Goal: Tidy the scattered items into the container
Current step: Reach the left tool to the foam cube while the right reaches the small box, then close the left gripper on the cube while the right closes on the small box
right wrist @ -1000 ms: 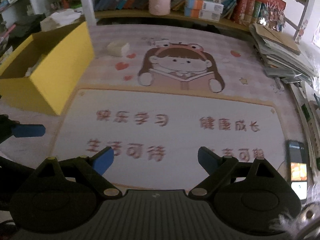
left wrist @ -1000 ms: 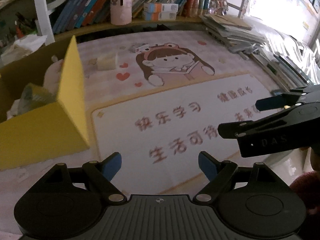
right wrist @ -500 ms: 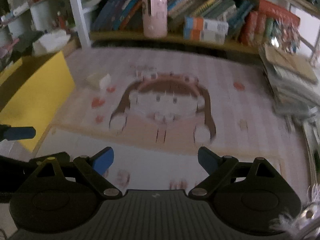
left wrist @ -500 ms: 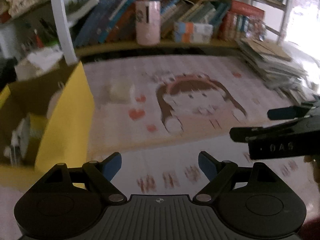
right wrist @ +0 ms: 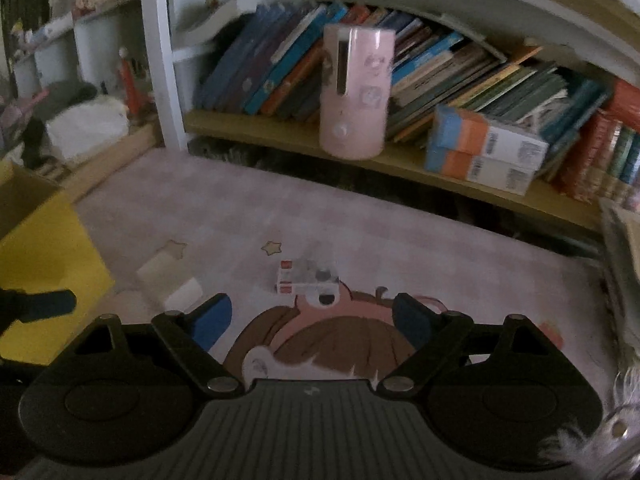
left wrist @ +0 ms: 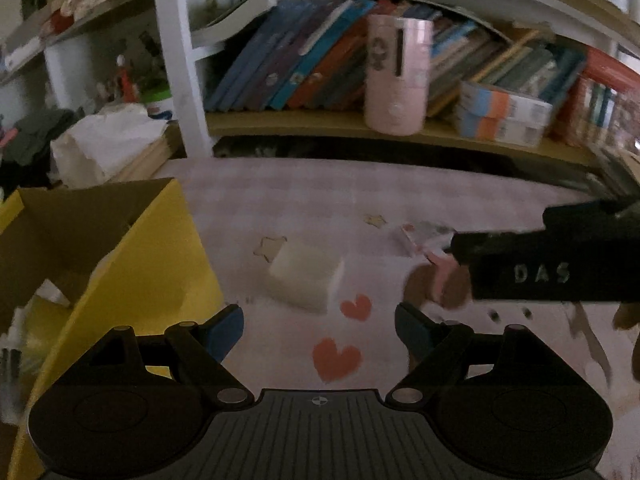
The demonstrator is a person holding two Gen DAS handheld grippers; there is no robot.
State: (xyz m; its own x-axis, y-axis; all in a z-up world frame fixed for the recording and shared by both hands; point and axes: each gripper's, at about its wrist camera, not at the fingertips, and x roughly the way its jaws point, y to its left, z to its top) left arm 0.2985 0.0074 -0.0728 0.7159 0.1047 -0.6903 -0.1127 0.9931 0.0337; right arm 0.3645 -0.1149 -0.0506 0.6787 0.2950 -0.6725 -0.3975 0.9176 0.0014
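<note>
Left gripper (left wrist: 319, 322), jaws closing on nothing, sat just short of the pale foam block (left wrist: 306, 280) right of the yellow cardboard box (left wrist: 152, 264); right gripper (right wrist: 308, 316) likewise empty, closing.

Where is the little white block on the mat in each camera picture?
Left wrist view: the white block lies mid-picture on the mat, just ahead of the left gripper, right of the yellow box.
Right wrist view: the same block lies lower left, beside the right gripper's left finger, right of the yellow box.
Shared landmark: the pink canister on the bookshelf.
</note>
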